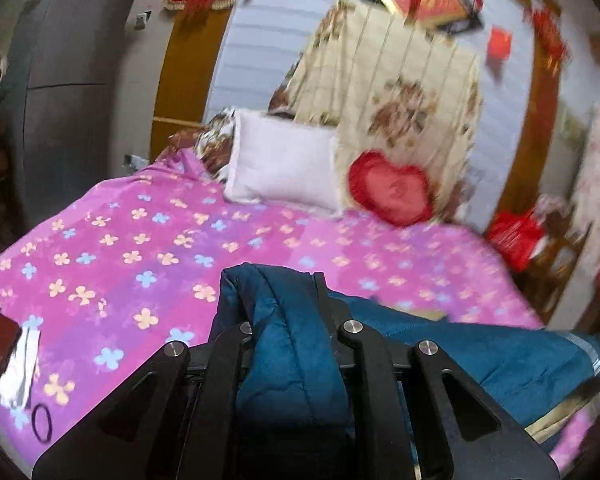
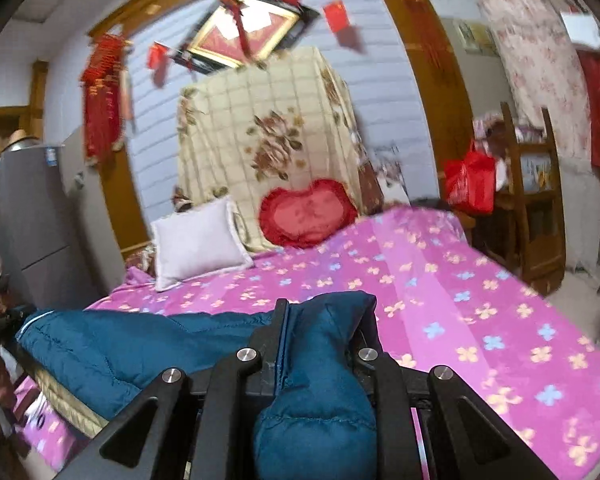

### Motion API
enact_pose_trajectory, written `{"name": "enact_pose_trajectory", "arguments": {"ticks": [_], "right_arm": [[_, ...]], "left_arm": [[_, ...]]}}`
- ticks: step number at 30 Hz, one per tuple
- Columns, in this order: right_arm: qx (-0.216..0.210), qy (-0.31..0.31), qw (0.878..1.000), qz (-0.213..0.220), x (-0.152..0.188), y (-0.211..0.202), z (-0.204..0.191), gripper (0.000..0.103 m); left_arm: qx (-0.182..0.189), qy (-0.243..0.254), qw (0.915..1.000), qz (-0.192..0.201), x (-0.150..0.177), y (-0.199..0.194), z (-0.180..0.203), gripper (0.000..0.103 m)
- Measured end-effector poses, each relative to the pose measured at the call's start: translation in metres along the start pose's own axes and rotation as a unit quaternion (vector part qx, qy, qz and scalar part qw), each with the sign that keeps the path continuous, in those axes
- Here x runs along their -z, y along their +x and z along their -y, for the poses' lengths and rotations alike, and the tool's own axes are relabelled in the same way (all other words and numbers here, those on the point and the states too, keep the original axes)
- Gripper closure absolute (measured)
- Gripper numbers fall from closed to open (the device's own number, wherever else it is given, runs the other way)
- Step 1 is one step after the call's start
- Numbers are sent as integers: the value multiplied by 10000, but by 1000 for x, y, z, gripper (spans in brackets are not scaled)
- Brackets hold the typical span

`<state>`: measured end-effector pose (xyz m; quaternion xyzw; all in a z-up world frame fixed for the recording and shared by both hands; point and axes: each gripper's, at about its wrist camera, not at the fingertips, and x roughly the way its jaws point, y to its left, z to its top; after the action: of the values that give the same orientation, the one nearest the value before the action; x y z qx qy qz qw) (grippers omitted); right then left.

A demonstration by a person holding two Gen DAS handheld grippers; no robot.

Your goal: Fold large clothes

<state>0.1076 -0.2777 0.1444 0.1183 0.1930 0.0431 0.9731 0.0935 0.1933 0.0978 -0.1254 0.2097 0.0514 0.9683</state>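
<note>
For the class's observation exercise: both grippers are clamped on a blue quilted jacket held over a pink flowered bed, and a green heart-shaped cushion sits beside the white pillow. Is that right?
Not quite. The heart-shaped cushion is red, not green, as the right wrist view shows. The rest holds: left gripper and right gripper clamp the blue quilted jacket over the pink flowered bed, beside the white pillow.

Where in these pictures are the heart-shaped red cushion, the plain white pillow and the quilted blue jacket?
Heart-shaped red cushion (image 2: 306, 212): right wrist view, on its pink middle.
Plain white pillow (image 2: 198, 240): right wrist view, on its front face.
Quilted blue jacket (image 1: 296, 344): left wrist view, on the fold bunched in the claw.
</note>
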Motion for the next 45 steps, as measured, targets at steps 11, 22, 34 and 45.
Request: {"name": "enact_pose_trajectory", "arguments": {"ticks": [11,22,34,45], "right_arm": [[234,394,9888,-1421,43,156,33,88],[-270,1640,9695,-1802,58,146,60,61],[-757,485,9861,-1400,58,44,17,16],[-562,-107,9711,-2316,59,115,-19,46]], "left_arm": [[-656,174,9891,-1308,56,141,10,90],[148,-362,9782,-2040,43,148,-11,78],[814,-459,9876,-1264,49,22,-36,23],[328,672,9876,-1379,38,87,51,23]]}}
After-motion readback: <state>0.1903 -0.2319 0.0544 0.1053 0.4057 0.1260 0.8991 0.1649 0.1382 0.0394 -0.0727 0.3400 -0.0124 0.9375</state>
